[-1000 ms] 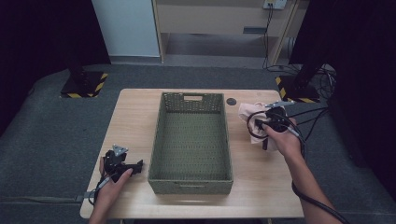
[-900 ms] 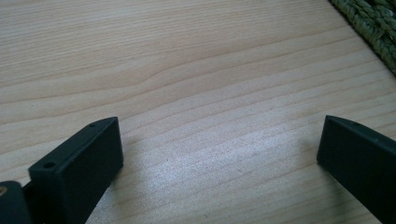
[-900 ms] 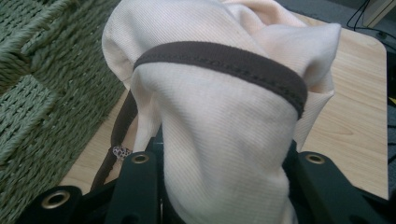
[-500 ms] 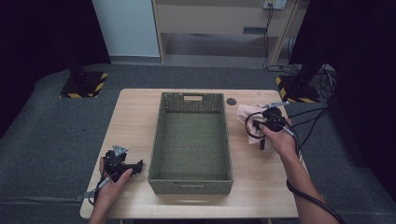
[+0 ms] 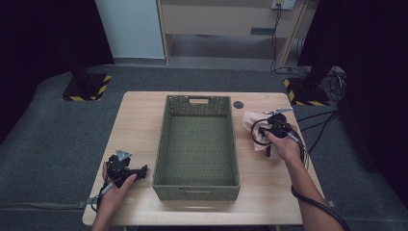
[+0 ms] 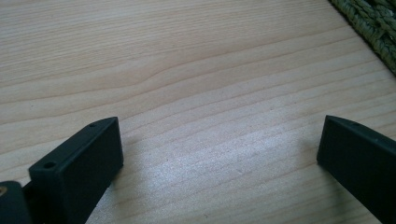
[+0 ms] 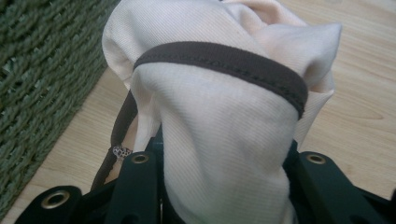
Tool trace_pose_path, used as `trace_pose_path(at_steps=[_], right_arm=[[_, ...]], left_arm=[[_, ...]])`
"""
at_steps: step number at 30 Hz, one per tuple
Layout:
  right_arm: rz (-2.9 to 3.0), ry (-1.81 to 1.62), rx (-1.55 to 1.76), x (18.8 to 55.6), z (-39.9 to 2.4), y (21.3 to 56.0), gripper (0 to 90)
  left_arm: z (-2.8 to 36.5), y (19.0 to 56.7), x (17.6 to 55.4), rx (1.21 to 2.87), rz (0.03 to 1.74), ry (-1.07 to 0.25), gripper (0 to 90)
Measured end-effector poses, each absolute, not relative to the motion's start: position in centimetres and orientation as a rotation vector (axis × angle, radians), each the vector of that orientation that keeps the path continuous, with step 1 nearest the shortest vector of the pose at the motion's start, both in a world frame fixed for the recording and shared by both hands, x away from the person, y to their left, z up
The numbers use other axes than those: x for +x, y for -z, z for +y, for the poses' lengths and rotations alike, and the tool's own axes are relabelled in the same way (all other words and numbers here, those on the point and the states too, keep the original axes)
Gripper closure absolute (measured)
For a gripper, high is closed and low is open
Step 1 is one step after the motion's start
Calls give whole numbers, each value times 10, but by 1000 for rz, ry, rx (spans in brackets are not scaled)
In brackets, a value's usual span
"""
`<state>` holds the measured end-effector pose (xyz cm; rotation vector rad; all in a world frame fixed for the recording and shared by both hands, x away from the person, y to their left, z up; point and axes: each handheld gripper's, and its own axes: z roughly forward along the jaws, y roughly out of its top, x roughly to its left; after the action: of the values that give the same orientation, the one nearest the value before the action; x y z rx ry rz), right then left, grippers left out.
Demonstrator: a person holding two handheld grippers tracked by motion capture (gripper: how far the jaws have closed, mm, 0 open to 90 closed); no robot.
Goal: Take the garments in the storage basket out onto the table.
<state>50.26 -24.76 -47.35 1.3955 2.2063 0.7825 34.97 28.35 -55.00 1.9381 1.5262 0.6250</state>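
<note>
a person at a wooden table (image 5: 144, 120) works two hand-held grippers on either side of a green woven basket (image 5: 198, 139) that stands mid-table. the right gripper (image 5: 263, 129), just right of the basket's far half, has its jaws closed on a bunched cream cloth (image 5: 251, 120) edged with a dark brown band; from the high view the cloth shows as a pale lump touching the table beside the basket, partly hidden by the hand and the looping cable. the right gripper view brings the detail the high view lacks: the cloth (image 7: 219, 140) pinched between the two black jaws and rising out of them, the brown band (image 7: 224, 60) crossing it, a thin brown strap (image 7: 122, 122) with a small metal ring hanging on the basket's side, and the basket's weave (image 7: 42, 84) close by. the left gripper (image 5: 139, 170), just left of the basket's near corner, rests low on the table; the left gripper view shows its jaws standing wide apart with nothing but bare wood between them, and a corner of the basket (image 6: 373, 28) at the upper edge.
</note>
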Motion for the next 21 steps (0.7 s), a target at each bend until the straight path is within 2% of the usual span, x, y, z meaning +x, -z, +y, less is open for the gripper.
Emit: trace_pose_path(at_steps=[21], right_arm=[[2194, -756, 1505, 510, -254, 509, 563]], left_arm=[[283, 550, 350, 1938, 1526, -625, 0]])
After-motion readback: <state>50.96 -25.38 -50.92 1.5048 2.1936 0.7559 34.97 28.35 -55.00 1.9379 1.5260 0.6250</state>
